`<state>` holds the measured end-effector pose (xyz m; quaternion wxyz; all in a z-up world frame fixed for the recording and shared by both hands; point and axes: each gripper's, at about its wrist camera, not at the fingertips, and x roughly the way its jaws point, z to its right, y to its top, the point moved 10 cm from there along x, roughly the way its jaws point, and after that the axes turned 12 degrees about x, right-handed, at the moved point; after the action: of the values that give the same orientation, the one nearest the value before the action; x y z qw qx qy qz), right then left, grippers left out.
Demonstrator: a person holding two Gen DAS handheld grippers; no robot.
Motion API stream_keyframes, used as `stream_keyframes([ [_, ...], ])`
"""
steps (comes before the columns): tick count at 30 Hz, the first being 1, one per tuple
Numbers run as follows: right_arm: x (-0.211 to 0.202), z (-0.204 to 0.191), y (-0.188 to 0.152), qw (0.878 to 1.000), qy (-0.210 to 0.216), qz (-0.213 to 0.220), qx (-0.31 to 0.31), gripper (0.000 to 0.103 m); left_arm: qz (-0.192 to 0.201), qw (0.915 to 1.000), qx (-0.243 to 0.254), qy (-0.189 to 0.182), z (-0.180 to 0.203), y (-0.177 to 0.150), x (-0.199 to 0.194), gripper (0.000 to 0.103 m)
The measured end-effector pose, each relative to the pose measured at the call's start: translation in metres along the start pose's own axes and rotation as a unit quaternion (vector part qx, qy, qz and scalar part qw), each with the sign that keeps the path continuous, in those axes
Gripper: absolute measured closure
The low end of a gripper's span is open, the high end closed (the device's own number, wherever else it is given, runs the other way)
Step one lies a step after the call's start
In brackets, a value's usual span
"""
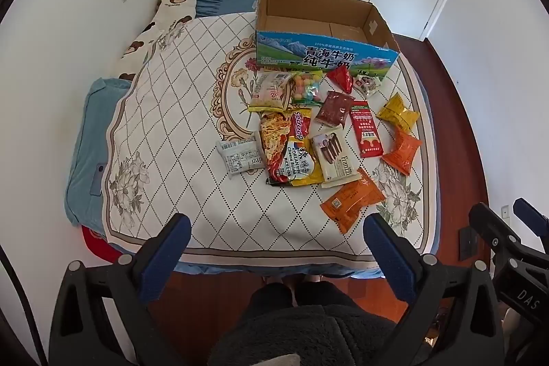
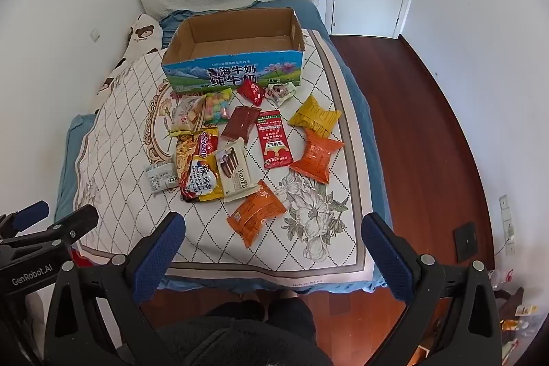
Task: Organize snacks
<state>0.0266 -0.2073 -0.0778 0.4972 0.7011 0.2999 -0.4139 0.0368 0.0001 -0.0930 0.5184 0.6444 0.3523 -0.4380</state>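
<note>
On the bed (image 1: 212, 222), snack packets (image 1: 308, 132) lie well beyond both wide-open, empty tools (image 1: 274, 249) (image 2: 271, 249).

Snack packets (image 1: 308, 132) lie scattered mid-bed (image 1: 171, 126) before an empty cardboard box (image 1: 322, 26) — the left gripper (image 1: 274, 242) hovers wide open over the near edge.

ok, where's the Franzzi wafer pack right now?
In both views the Franzzi wafer pack lies on the bed mid-pile, its left edge against the yellow cheese noodle pack, the orange packet just in front of it.
</note>
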Motion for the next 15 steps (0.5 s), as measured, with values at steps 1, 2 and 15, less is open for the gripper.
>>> stream_keyframes([
  [1, -0.0001, 0.0000, -0.0002, 1.000, -0.002, 0.000, -0.001, 0.000, 0.000, 1.0000, 0.000, 0.000, -0.0002, 0.0001, -0.0001, 0.000],
  [2, -0.0001, -0.0004, -0.0005, 1.000, -0.001, 0.000, -0.001, 0.000, 0.001, 1.0000, 0.000, 0.000, -0.0006, 0.0003, -0.0002, 0.000],
  [15, -0.0020, 0.0007, -0.0046, 1.000, -0.001, 0.001, 0.000, 0.000, 0.011, 0.9999, 0.003, 0.004, -0.0017, 0.0078, -0.0052, 0.000],
])
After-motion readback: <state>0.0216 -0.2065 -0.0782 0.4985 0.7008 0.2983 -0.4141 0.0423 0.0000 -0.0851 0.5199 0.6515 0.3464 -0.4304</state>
